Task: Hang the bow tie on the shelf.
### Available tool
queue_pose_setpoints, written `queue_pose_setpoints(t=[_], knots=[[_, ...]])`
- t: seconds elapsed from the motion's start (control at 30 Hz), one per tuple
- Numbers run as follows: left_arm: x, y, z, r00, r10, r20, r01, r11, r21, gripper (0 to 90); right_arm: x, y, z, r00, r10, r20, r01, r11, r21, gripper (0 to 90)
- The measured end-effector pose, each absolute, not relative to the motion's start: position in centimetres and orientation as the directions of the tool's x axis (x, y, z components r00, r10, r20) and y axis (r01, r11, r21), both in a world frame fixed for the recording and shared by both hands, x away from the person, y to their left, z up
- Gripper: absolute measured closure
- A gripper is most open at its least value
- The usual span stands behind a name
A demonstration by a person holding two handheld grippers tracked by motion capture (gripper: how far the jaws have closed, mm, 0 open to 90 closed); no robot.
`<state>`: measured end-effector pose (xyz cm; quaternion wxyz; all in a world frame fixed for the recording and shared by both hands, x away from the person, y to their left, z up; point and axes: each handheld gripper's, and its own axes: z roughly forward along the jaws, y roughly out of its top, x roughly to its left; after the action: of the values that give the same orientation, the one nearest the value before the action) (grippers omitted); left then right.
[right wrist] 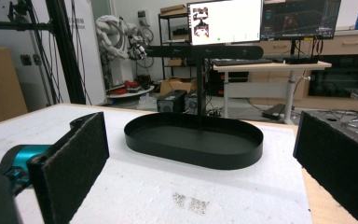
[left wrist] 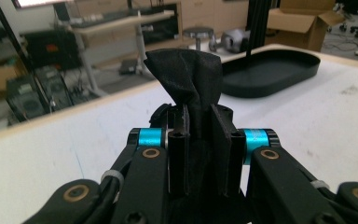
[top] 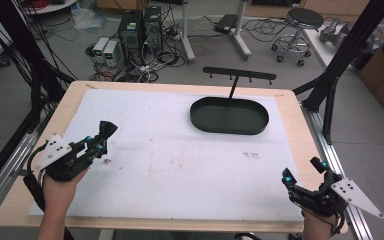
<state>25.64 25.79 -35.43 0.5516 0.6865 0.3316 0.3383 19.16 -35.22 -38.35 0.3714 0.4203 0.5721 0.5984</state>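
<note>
Starting from the white surface [top: 180, 160], we see the black oval tray [top: 229, 116] at far right. Our left tongs [top: 106, 131], near left, are pinching a black cloth [left wrist: 186, 79] above the surface; right tongs [top: 302, 175] stand spread, idle. Next, probably carrying it trayward.

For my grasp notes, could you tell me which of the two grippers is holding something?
The left gripper: its jaws pinch a black cloth, while the right gripper stands open and empty.

Left gripper [top: 107, 131]: lifted off the table, jaws squeezed tight on a black cloth [left wrist: 186, 79].
Right gripper [top: 302, 177]: low by the table's corner, jaws wide apart, holding nothing.
</note>
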Motion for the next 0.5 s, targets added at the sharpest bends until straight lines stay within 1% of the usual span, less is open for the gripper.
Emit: queue_pose_setpoints(t=[0.03, 0.07, 0.13, 0.17, 0.3, 0.37, 0.5], knots=[[25.6, 25.8, -35.4, 0.551, 0.828, 0.099, 0.082, -0.172, 0.982, 77.4, 19.1, -35.2, -38.3, -0.371, 0.925, 0.082, 0.037, -0.073, 0.997, 2.2], [25.5, 25.0, -34.8, 0.55, 0.827, 0.118, 0.043, -0.169, 0.985, 77.4, 19.1, -35.2, -38.3, -0.372, 0.924, 0.085, 0.037, -0.077, 0.996, 2.2], [25.5, 24.6, -34.5, 0.554, 0.824, 0.121, 0.027, -0.163, 0.986, 77.4, 19.1, -35.2, -38.3, -0.373, 0.924, 0.086, 0.038, -0.078, 0.996, 2.2], [25.5, 23.8, -33.8, 0.573, 0.81, 0.123, 0.011, -0.158, 0.987, 77.4, 19.1, -35.3, -38.3, -0.372, 0.924, 0.086, 0.034, -0.079, 0.996, 2.2], [25.7, 22.2, -32.8, 0.59, 0.794, 0.148, -0.022, -0.168, 0.986, 77.4, 19.1, -35.4, -38.2, -0.374, 0.923, 0.089, 0.03, -0.084, 0.996, 2.2], [26.0, 20.8, -31.8, 0.606, 0.777, 0.169, -0.064, -0.165, 0.984, 77.4, 19.1, -35.4, -38.2, -0.375, 0.923, 0.087, 0.027, -0.082, 0.996, 2.2], [26.5, 19.4, -30.9, 0.626, 0.759, 0.178, -0.089, -0.158, 0.983, 77.4, 19.0, -35.5, -38.2, -0.375, 0.923, 0.092, 0.026, -0.089, 0.996, 2.2]])
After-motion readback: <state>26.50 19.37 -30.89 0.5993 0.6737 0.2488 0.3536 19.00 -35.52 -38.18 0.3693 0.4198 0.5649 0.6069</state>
